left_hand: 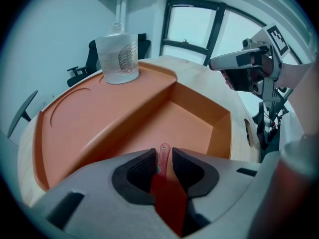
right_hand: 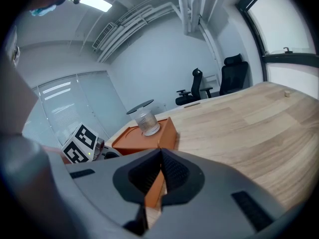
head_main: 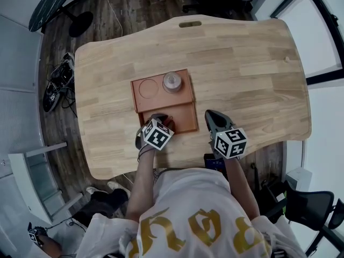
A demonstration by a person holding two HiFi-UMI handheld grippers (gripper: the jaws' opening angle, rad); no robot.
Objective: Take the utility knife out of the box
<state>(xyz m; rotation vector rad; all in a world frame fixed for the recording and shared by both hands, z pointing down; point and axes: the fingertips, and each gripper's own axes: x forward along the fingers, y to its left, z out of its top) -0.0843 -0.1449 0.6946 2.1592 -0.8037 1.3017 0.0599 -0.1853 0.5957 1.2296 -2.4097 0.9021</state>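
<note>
An orange box [head_main: 164,98] lies on the wooden table, with a sunken compartment [left_hand: 192,126] at its near end. My left gripper [head_main: 157,118] is over that compartment's near-left corner, shut on a red utility knife [left_hand: 163,156]. Only the knife's rounded tip pokes out between the black pads, with its red body showing below them. In the head view a little red [head_main: 168,123] shows beside the jaws. My right gripper [head_main: 213,117] hovers just right of the box, shut with nothing in it; its pads [right_hand: 172,169] meet at the tip. The box [right_hand: 144,136] lies ahead of it to the left.
A clear glass cup [head_main: 172,81] stands on the box's raised far part, beside a round recess [head_main: 148,88]. The cup [left_hand: 118,59] also shows in the left gripper view, and the right gripper [left_hand: 244,68] at right. The table's near edge [head_main: 177,165] is close behind both grippers.
</note>
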